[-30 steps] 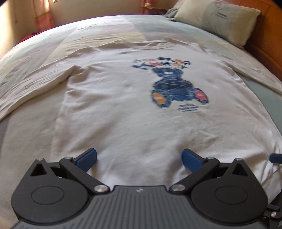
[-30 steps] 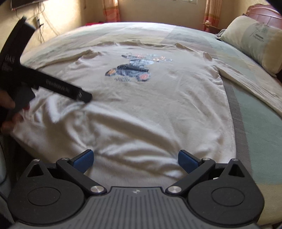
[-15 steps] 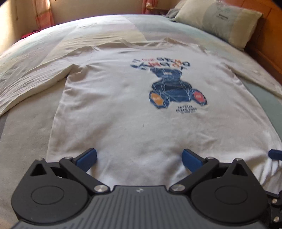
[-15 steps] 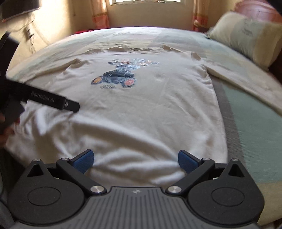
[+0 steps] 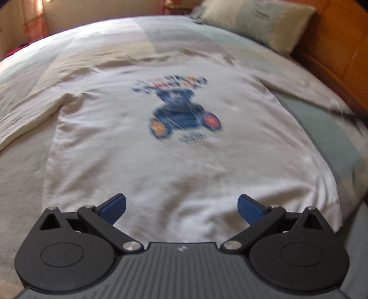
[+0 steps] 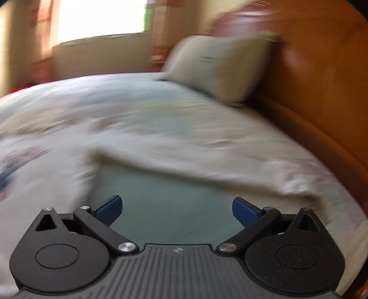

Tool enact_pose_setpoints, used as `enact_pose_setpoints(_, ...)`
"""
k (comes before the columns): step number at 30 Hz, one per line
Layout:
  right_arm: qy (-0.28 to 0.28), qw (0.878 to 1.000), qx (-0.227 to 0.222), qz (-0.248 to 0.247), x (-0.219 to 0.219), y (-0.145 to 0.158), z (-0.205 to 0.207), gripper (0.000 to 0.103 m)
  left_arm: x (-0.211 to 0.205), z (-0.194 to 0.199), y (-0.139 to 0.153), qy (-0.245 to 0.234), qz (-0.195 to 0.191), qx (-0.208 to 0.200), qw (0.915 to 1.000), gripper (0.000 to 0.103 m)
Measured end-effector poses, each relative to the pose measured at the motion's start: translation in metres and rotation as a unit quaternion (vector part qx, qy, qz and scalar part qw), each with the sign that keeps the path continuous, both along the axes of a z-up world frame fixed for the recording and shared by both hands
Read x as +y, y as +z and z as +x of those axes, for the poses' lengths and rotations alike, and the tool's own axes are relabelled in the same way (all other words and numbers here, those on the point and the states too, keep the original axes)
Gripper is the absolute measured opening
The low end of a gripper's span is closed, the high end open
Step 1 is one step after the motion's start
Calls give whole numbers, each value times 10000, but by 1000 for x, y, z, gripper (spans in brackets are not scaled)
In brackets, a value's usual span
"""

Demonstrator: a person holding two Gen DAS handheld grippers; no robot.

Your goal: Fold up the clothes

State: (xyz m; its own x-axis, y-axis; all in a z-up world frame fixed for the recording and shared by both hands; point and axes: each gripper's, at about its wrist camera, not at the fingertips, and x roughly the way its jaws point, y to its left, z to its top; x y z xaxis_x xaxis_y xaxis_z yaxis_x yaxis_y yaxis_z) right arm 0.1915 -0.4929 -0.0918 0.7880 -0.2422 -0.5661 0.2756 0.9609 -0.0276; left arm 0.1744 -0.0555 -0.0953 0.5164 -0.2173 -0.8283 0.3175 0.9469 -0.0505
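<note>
**White T-shirt [image 5: 142, 161] flat on the bed**

Spread front-up over the pale patchwork bedspread [image 5: 96, 46]. Curtained window [image 6: 99, 18] left, pillow [image 6: 220, 66] centre, wooden headboard [image 6: 322, 76] right. Left gripper [image 5: 181, 207] and right gripper [image 6: 177, 208]: jaws spread, empty.

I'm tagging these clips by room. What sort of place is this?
A bedroom, most likely: a white shirt lies spread on a made bed, with a pillow against a wooden headboard and a curtained window behind.
</note>
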Motion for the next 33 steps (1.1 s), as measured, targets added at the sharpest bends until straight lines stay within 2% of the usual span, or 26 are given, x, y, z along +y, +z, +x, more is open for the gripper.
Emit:
enact_pose_setpoints(4,-486,9967,-319,565,-88,1,44,103,-2,-4,-8,191,356,117,9991,102)
enact_pose_setpoints(7,-497,9938,-253,958,-118,-13,60,103,6,3,-8,434,223,286,9984,102)
enact_pose_setpoints(12,-466,9860,-97,1601,-164,-38,84,103,1,11,-5,486,447,266,9975,102)
enact_pose_setpoints(17,47,9886,-300,1478,-169,-48,42,103,-3,17,-5,391,522,220,9976,102)
enact_pose_setpoints(19,19,9882,-250,1514,-170,-42,36,103,-3,20,-5,392,529,203,9976,102)
enact_pose_setpoints(22,-72,9884,-105,1510,-158,-23,32,103,0,20,-3,425,524,178,9976,102)
enact_pose_setpoints(24,240,9870,-157,1584,-133,-7,24,103,4,17,1,436,558,125,9974,102)
enact_pose_setpoints(28,1421,9780,69,1528,-42,9,0,103,18,6,6,470,670,54,9966,102)
enact_pose_setpoints(30,2107,9667,278,1424,14,10,-10,103,27,3,4,494,677,148,9964,102)
enact_pose_setpoints(33,2855,9494,503,1204,88,4,-25,103,32,-5,-1,492,877,151,9948,102)
